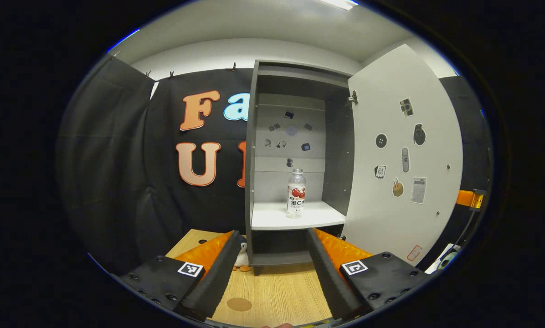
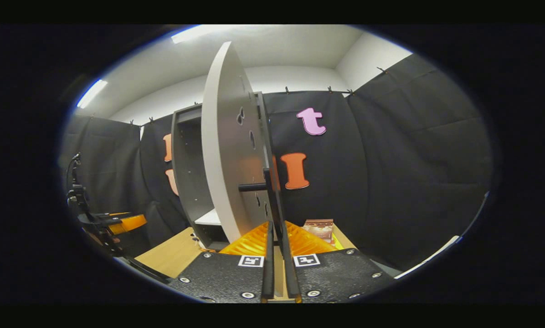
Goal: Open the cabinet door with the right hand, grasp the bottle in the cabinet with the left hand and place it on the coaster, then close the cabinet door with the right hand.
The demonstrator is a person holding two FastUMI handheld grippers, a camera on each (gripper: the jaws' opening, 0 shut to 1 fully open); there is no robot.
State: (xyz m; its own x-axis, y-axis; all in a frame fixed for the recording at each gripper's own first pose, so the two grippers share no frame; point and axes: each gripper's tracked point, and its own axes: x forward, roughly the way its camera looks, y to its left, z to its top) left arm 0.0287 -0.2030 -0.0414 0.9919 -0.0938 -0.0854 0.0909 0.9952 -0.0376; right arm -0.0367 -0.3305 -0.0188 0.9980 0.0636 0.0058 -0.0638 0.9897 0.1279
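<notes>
- Left gripper (image 1: 272,269) is spread wide and holds nothing; it faces straight into the cabinet (image 1: 254,150).
- Straight ahead of it, between the lines of its two fingers and well apart from them, the bottle (image 1: 296,193) stands upright on the pale shelf (image 1: 272,218).
- Below and close in front of its fingers, the round coaster (image 1: 239,304) lies on the wooden table (image 1: 277,291).
- Right gripper (image 2: 276,255) has its fingers drawn narrow around the edge of the cabinet door (image 2: 227,150), below the dark handle (image 2: 254,186); whether both press on it I cannot tell.
- Door stands swung open, so the opening step looks done and the bottle grasp is in hand.
- Next move: carry the left gripper forward and up to the shelf, straddle the bottle's body and close, while the right keeps the door clear.
</notes>
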